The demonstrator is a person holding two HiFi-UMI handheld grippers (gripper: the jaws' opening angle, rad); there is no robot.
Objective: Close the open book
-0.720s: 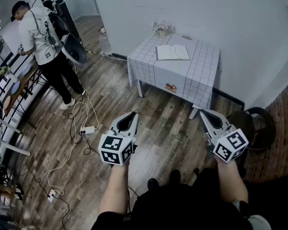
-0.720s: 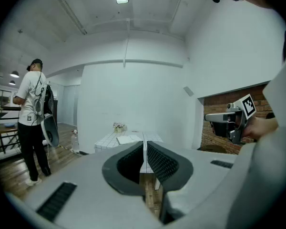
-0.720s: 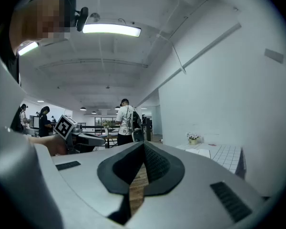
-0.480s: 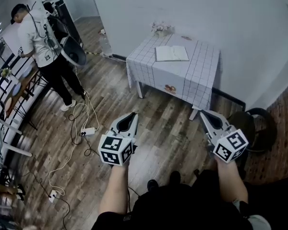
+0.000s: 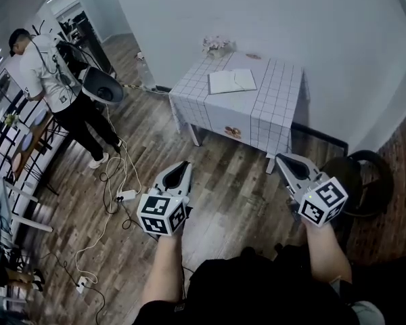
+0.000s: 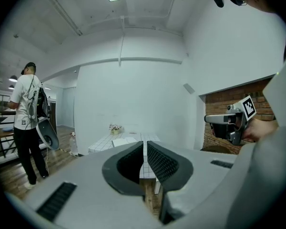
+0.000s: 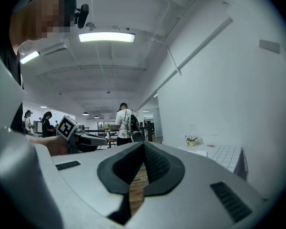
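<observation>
Wearer's forearms: both reach forward from the bottom of the head view, each hand behind a cube with square markers.
Left gripper (image 5: pixel 184 162): held over the floor and tipped slightly downward toward the worktop. Its own view shows the jaws drawn in to a thin slit with nothing between them.
Right gripper (image 5: pixel 281 158): held about level, well apart from the left one. Its own view shows the jaw tips meeting, empty, with only floor planks showing through the gap below the tips.
Floor (image 5: pixel 230 181): dark wood planks run between the grippers and the worktop.
Cables (image 5: pixel 115 175): pale cords loop over the floor to the left and run through a white power strip (image 5: pixel 126 195).
Dark chair (image 5: pixel 365 178): stands at the right edge, just beside the right gripper in the head view. Its shape is hard to make out.
Worktop (image 5: pixel 277 93): a small table under a white cloth with a grid pattern, set close to the white wall (image 5: pixel 291 19), well ahead of both grippers.
Book (image 5: pixel 231 81): lies open and flat on the worktop, pale pages up, toward the left half of the cloth. Neither gripper is near it.
Flowers (image 5: pixel 215 44): a small bunch stands at the far left corner of the worktop, behind the book.
Small reddish item (image 5: pixel 254 55): lies on the far edge of the cloth and is too small to identify.
Other person (image 5: pixel 51 73): stands at far left in a white shirt and dark trousers, facing shelves.
</observation>
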